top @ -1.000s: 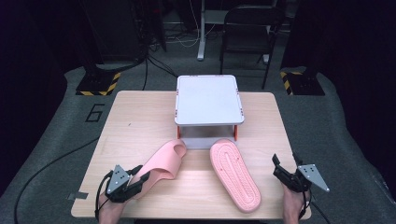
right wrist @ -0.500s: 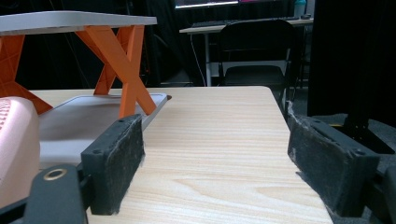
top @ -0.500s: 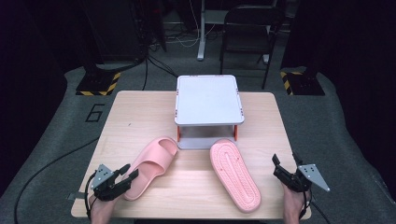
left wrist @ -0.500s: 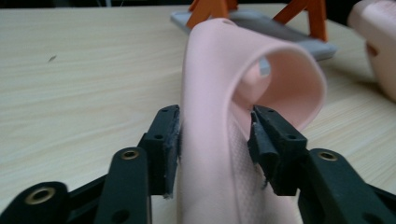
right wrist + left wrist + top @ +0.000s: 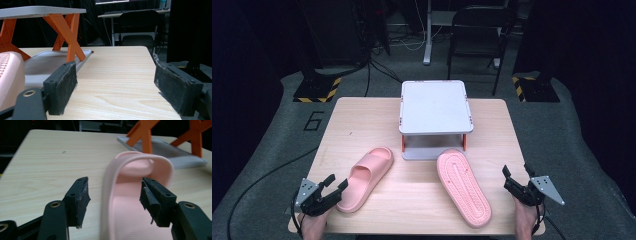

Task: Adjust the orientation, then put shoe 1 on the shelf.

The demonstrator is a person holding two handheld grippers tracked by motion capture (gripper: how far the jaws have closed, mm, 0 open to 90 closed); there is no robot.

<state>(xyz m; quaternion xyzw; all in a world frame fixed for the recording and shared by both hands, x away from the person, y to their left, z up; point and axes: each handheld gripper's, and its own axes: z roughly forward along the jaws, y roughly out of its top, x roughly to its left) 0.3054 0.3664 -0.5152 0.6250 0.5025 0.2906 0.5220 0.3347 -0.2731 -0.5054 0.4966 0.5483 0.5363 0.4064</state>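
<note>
High view | pink slide sandal (image 5: 364,178) upright, strap up | left gripper (image 5: 336,189) wide, just opened, straddling heel

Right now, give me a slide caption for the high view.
Left gripper open at upright pink slipper's heel; second slipper sole-up beside grey shelf.

We are seeing the table (image 5: 422,195) lying evenly lit from overhead while the surrounding room is sinking into near-black from nine through three o'clock. Shadows are staying soft and short. In the left gripper view the pink slipper (image 5: 130,202) is blurring at close range. In the right gripper view the near pads (image 5: 62,86) are softening, and no glare is showing.
</note>
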